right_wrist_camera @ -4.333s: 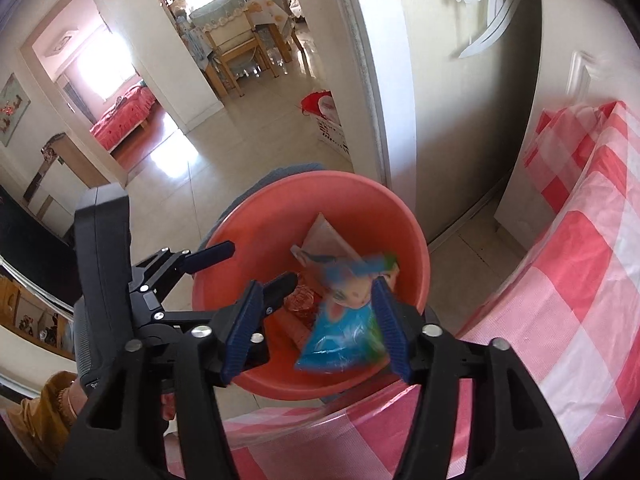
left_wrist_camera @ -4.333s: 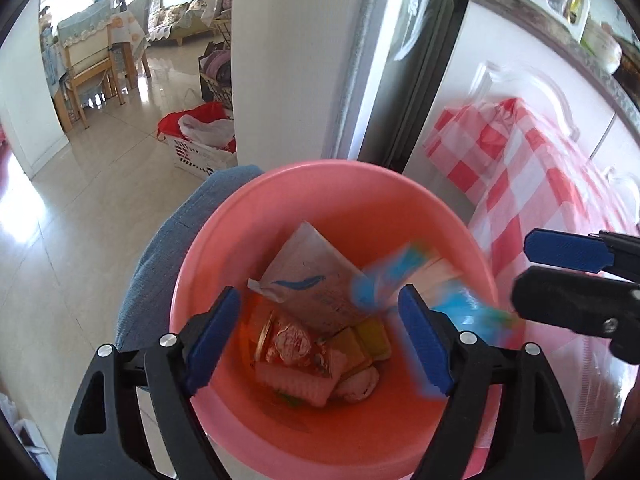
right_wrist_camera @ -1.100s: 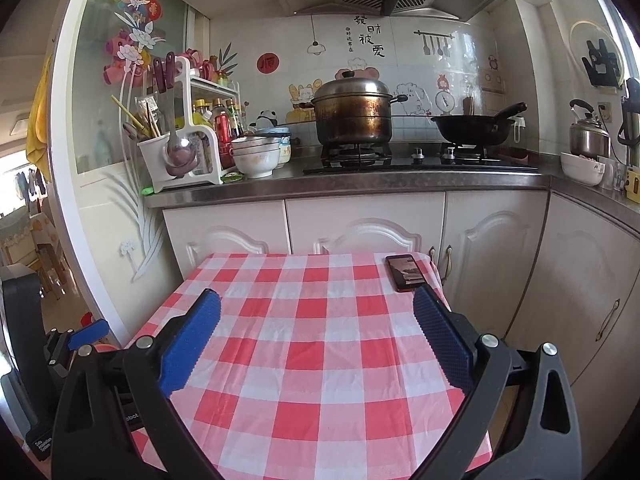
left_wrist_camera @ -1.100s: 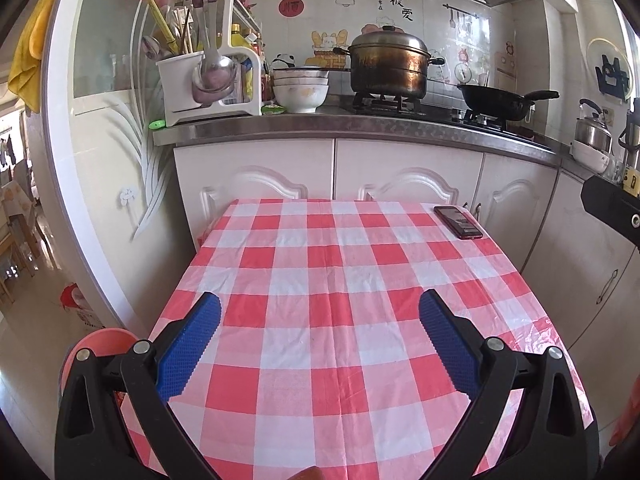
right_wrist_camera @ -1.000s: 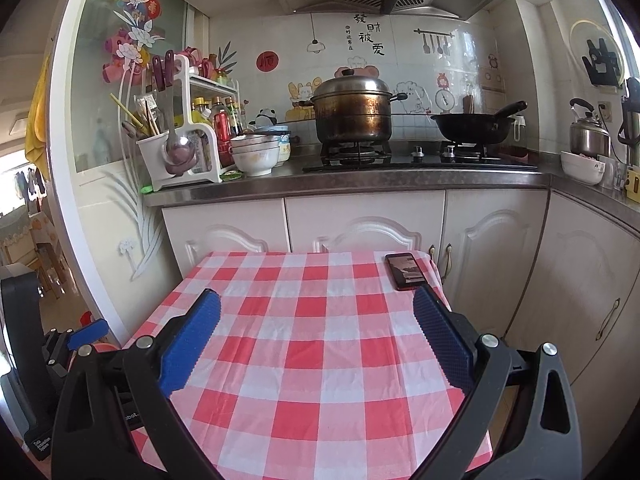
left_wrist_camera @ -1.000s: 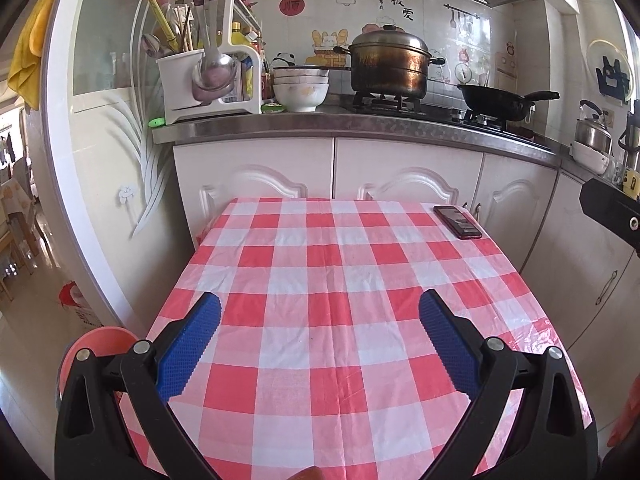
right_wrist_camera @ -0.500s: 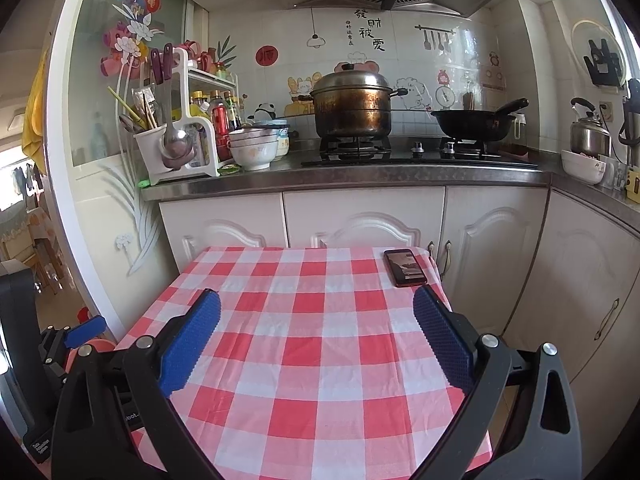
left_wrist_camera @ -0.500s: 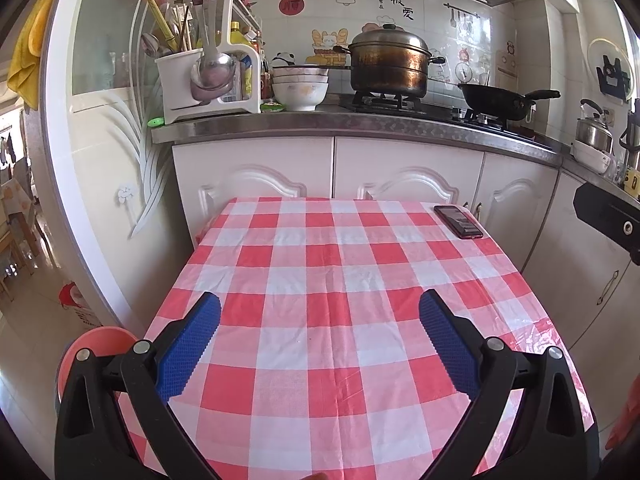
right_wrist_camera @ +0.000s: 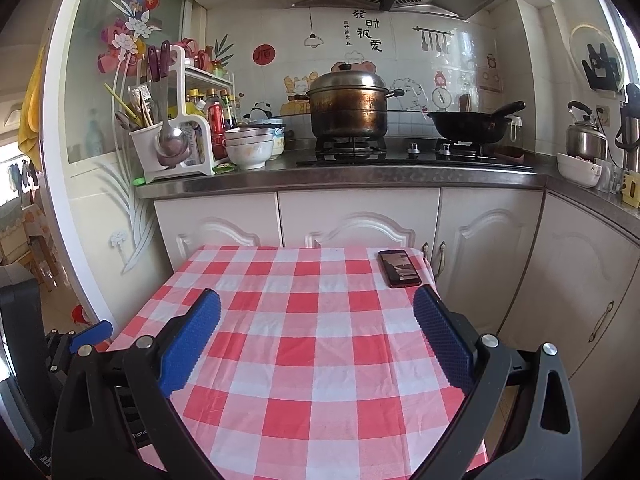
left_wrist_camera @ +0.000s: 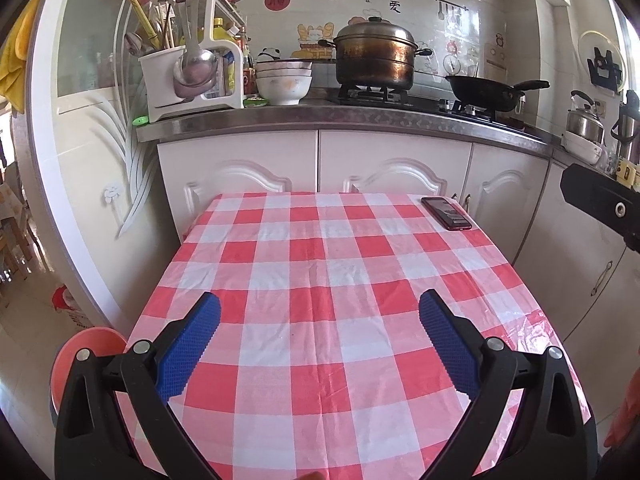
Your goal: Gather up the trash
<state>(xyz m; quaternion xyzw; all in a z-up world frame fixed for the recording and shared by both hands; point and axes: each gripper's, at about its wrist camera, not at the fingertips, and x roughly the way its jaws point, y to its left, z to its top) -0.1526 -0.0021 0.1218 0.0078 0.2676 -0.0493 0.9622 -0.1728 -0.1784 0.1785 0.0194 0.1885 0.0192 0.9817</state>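
My left gripper (left_wrist_camera: 320,320) stands open above the near half of the red-and-white checked table (left_wrist_camera: 320,264), nothing between its blue pads. My right gripper (right_wrist_camera: 316,316) is open too, held over the same table (right_wrist_camera: 312,344) and empty. The pink bin (left_wrist_camera: 86,346) shows only as a rim at the lower left of the left wrist view, beside the table's near left corner; its contents are hidden. No trash lies on the cloth in either view. Part of the right gripper's body (left_wrist_camera: 600,204) shows at the right edge of the left wrist view.
A dark phone (left_wrist_camera: 446,213) lies at the table's far right corner (right_wrist_camera: 399,268). Behind the table run white cabinets (left_wrist_camera: 392,168) under a steel counter with a pot (left_wrist_camera: 374,58), wok (left_wrist_camera: 484,94), bowls (left_wrist_camera: 284,82) and a utensil rack (left_wrist_camera: 188,76). Floor and doorway lie left.
4.3 s ago both grippers were over the pink bin with a blue wrapper dropping in. Since about a second ago both views face the table and have barely shifted, the right one slightly lower.
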